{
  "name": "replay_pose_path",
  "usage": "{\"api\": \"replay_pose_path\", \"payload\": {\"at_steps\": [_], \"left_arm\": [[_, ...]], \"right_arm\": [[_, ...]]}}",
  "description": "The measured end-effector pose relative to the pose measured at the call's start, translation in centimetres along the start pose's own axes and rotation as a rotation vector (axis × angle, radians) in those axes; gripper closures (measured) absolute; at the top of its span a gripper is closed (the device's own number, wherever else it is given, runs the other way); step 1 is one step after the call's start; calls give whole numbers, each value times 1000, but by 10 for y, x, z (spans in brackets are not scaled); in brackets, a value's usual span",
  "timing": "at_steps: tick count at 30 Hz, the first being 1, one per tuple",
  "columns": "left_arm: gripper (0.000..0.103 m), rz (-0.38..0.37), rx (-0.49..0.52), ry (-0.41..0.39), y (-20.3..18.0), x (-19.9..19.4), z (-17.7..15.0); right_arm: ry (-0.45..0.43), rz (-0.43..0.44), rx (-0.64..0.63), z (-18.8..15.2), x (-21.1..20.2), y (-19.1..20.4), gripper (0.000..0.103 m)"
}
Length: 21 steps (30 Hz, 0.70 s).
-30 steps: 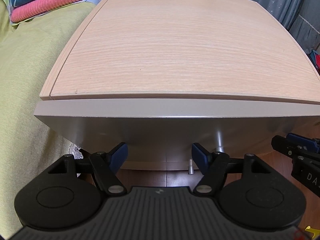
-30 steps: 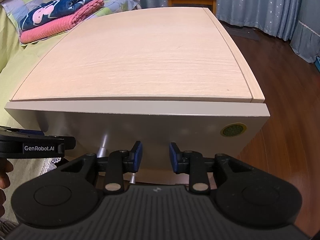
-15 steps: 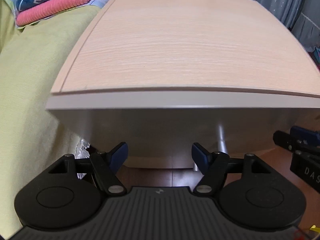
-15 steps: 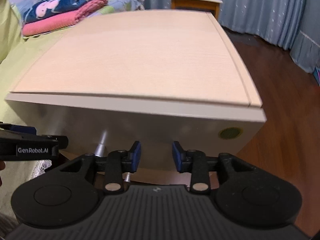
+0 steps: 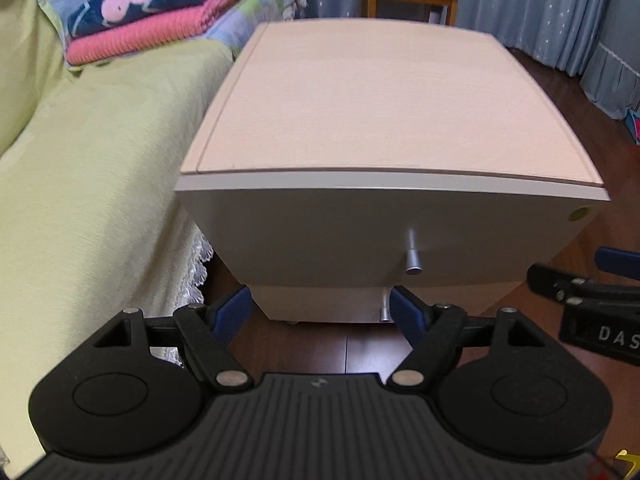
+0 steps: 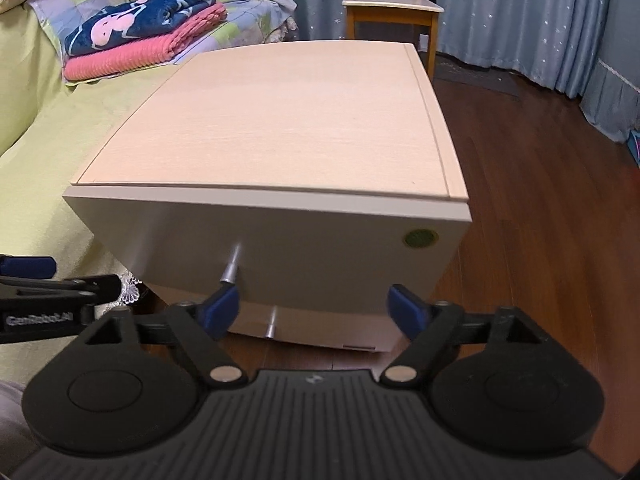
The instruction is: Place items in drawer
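- Both my grippers, left and right, are spread wide and hold nothing.
- The drawer is shut, its front facing me; no items to stow show in either view.
- Its knob sits just above my right gripper's left finger.
- I'd centre on the knob, close squarely, then pull straight back, not sideways, judging by its short stem.

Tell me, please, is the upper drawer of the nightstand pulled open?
No, the upper drawer sits flush under the top, its knob ungrasped.
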<state>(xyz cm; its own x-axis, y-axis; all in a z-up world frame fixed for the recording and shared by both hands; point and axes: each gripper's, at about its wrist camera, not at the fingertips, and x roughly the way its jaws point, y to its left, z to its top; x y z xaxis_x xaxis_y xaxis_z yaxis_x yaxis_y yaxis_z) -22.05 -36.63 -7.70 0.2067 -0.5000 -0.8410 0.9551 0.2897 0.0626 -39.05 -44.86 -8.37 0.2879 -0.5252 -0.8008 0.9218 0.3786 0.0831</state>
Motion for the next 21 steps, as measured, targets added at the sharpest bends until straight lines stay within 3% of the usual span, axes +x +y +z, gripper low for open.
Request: {"api": "replay_pose_path", "payload": {"at_steps": [4,15,21], "left_arm": [[24,-14,9,-35,-10,-19,-6],[20,-23,-5,-82,-4,-52,-12],[20,-36,-20,-95,-5,-64,-20]], "right_arm": [[-22,-26,1,-6,-12,-2,1],[-67,-51,44,-19,-41,-2,1],[-49,-32,56,-27,-47,-8,1]]}}
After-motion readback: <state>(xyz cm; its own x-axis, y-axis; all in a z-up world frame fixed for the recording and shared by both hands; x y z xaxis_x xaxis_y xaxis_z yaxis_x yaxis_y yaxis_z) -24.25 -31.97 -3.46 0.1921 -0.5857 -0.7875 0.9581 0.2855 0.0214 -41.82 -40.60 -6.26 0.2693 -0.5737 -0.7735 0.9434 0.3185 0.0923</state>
